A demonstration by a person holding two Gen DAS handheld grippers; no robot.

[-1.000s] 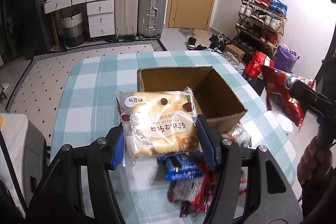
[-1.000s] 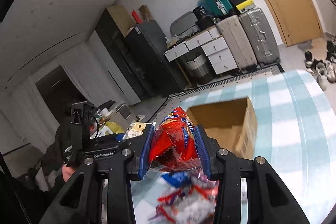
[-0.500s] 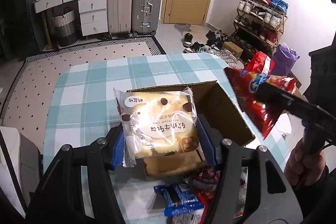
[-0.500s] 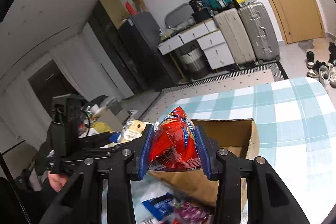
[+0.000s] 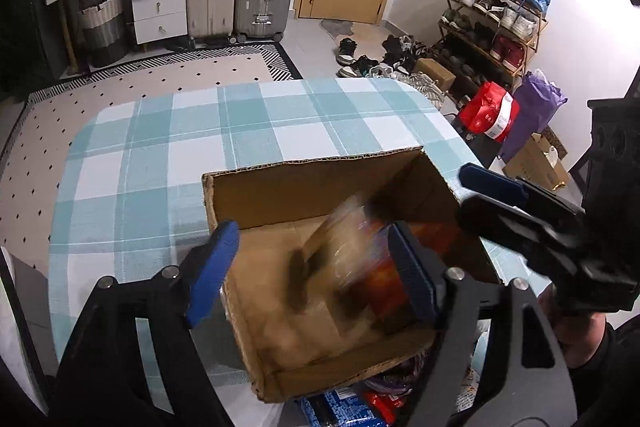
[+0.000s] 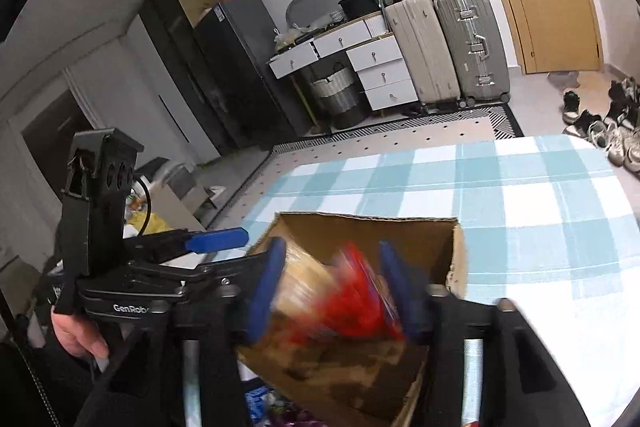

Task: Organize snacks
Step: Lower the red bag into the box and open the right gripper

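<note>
left gripper: jaws now spread, bread pack released, seen blurred falling into cardboard box on bench | right gripper: jaws opened, red snack bag dropped likewise | remaining snacks lie near the box, still to sort

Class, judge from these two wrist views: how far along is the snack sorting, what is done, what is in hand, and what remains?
Done: two packets, a blurred pale one and a red one, are dropping into the cardboard box. In hand: nothing; the left gripper and the right gripper are both open over the box. Left: loose snacks lie on the checked tablecloth beside the box.
</note>
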